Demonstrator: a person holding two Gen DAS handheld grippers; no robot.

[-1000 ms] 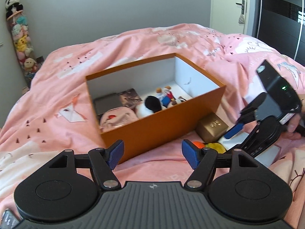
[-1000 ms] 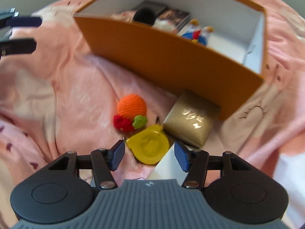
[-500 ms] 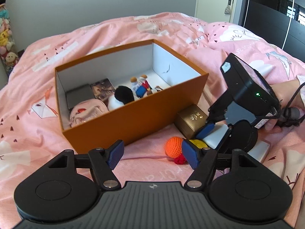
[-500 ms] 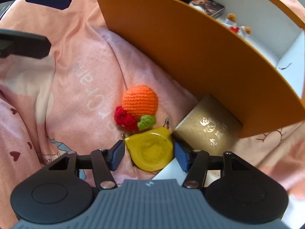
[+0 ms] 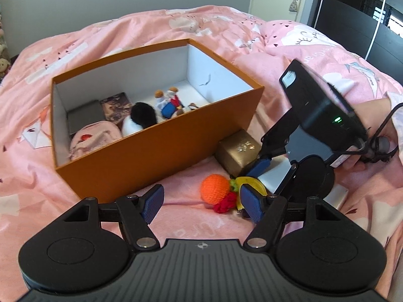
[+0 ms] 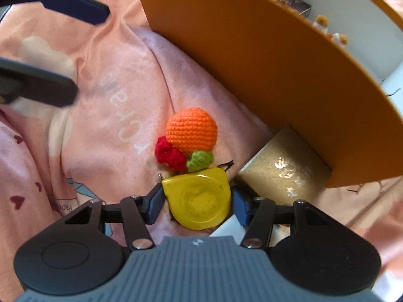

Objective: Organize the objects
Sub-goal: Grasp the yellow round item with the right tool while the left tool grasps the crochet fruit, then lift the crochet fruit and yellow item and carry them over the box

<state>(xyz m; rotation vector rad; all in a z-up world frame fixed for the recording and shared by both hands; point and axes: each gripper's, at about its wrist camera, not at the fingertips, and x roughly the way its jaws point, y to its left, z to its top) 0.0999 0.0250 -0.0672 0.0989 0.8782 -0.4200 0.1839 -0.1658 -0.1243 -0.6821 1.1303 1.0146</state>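
Since a second ago the right gripper (image 6: 197, 205) has come down and forward until the yellow disc (image 6: 200, 201) sits between its pads; earlier the disc lay just ahead of them. Its jaws stand about half open, a pad close at each flank of the disc, at 9 and 3 o'clock. Whether they already press it I cannot tell, since the pad faces are hidden behind its edge.

In the right wrist view the disc lies on the pink bedspread (image 6: 105, 115), touching the crochet orange (image 6: 191, 132) at its 12 o'clock, with the gold box (image 6: 284, 168) near at 2 o'clock and the big orange box (image 6: 264, 58) beyond. A white flat thing (image 6: 228, 227) peeks from under the disc at 5 o'clock.

The left gripper (image 5: 201, 202) hovers wide open and empty, in front of the orange box, which holds soft toys and small cases.

To do the pick well, I judge the jaws should close squarely across the disc's widest part, slowly, since the soft bedding will give under it. Lift straight up to clear the crochet orange, then carry over the box's near wall before letting go.
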